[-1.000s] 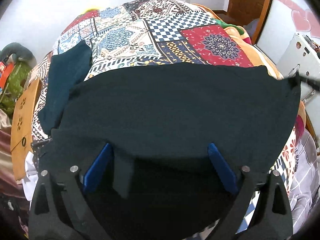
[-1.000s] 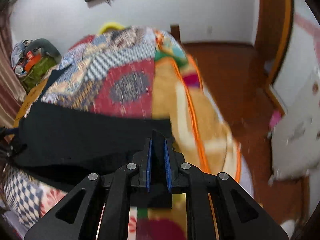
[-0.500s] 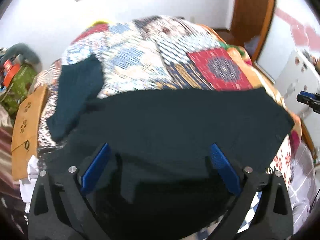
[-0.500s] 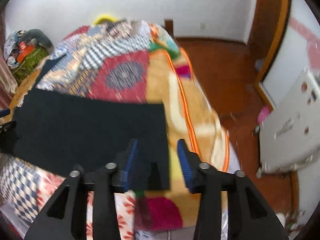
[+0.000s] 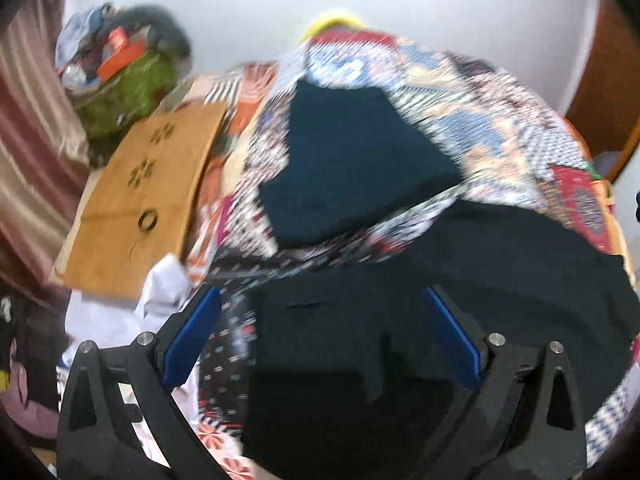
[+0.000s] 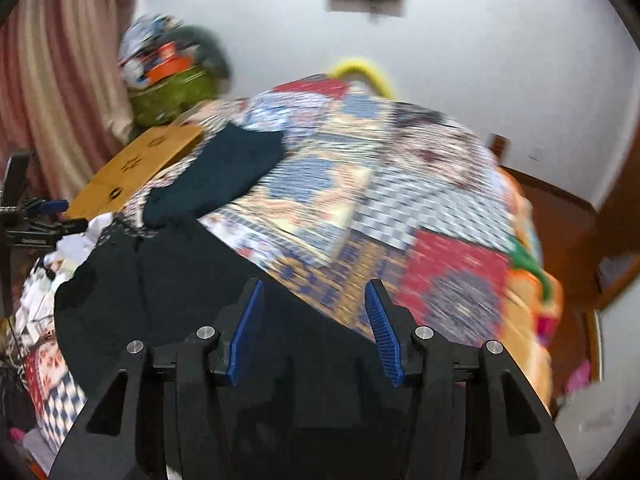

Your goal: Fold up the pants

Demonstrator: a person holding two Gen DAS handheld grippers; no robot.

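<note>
- Dark pants spread flat on a patchwork quilt, lying under and ahead of both sets of jaws.
- Left gripper wide open, blue pads far apart, holding nothing; pants cloth below the gap, whether touching cannot be told.
- Right gripper also open, somewhat less wide, holding nothing; pants running from beneath its jaws away to their left.
- Second dark teal garment, seemingly already folded into a compact block, resting on the quilt beyond the left jaws, apart from the pants.
- Same teal block visible far ahead and left of the right jaws.
- Wooden board off the quilt edge, left of the left jaws; green bag further back.
- Both views blurred by motion, so fine creases unreadable.
- Judged progress: pants look laid out as one broad flat panel, likely with at least one fold made; neither edge held at present.
- Judged remaining: fresh grasp of an end or edge, one or more further folds to bring the pants down to a compact block like the teal one, then smoothing.
</note>
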